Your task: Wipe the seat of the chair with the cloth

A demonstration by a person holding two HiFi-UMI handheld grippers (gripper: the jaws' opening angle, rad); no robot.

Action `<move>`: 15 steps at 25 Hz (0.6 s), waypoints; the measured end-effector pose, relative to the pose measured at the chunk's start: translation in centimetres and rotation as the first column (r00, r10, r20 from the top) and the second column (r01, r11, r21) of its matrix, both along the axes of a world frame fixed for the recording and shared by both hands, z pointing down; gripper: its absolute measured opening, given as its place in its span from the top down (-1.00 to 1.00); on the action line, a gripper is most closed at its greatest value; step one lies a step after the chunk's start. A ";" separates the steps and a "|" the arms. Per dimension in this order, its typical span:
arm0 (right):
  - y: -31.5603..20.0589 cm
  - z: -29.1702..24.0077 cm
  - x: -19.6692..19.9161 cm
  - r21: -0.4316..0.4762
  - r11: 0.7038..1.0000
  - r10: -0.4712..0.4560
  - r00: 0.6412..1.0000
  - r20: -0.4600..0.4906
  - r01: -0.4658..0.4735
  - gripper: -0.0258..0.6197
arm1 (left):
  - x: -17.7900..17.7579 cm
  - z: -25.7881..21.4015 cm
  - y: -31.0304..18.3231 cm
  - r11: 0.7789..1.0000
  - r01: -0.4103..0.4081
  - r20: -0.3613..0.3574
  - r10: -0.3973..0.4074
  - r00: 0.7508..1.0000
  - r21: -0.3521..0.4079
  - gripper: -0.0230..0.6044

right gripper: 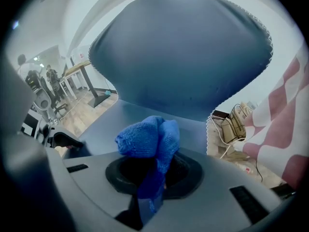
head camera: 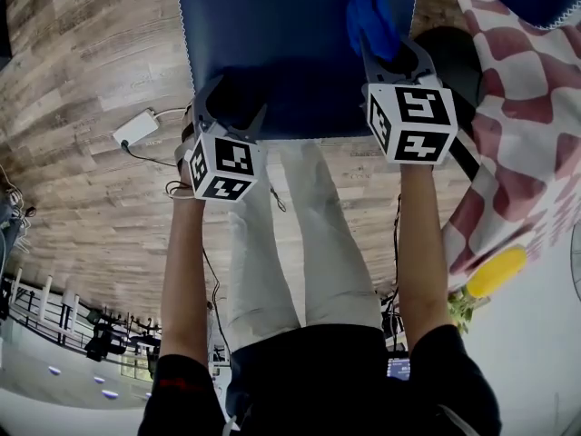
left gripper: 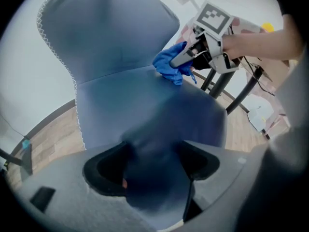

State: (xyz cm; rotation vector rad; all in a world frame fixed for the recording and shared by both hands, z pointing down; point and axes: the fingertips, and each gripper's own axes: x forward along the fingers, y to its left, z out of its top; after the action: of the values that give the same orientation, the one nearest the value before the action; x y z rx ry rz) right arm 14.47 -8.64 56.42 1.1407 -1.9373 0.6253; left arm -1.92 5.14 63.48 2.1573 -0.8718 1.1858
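cloth (head camera: 370, 16): bright blue, knitted-looking, bunched into a lump
cloth grip: pinched between the jaws of the right gripper (right gripper: 152, 170), with a tail hanging down between them
cloth place: pressed on the far right part of the seat (head camera: 272, 53) (just at the foot of the backrest (right gripper: 183, 47))
seat: dark blue fabric, flat, white zigzag stitching along its edges
seat front edge: caught between the jaws of the left gripper (left gripper: 154, 163)

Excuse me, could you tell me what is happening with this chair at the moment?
A person stands with a gripper in each hand. The right tongs are clamped on a blue cloth, which is pressed on the blue seat near the backrest. The left tongs grip the seat's front edge, apparently steadying it. Wiping looks under way at the back right of the seat.
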 end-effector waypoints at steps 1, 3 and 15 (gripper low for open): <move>-0.6 0.0 0.2 0.005 1.000 -0.001 1.000 -0.007 0.001 0.74 | 0.0 0.0 0.0 1.000 0.000 -0.005 0.000 1.000 0.003 -0.15; -1.7 0.0 0.7 0.016 1.000 -0.005 0.999 -0.032 0.006 0.74 | 0.0 0.0 0.0 1.000 0.001 -0.012 -0.001 1.000 0.008 -0.15; -5.4 1.3 3.1 0.060 0.996 -0.047 0.971 -0.235 0.063 0.74 | 0.1 -0.1 0.1 0.999 0.007 -0.050 -0.005 0.999 0.040 -0.15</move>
State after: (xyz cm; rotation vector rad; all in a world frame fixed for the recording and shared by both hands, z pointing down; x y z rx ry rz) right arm 17.54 -14.07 57.73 1.1432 -1.7920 0.3795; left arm -1.86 5.26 63.38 2.2049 -0.8864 1.1160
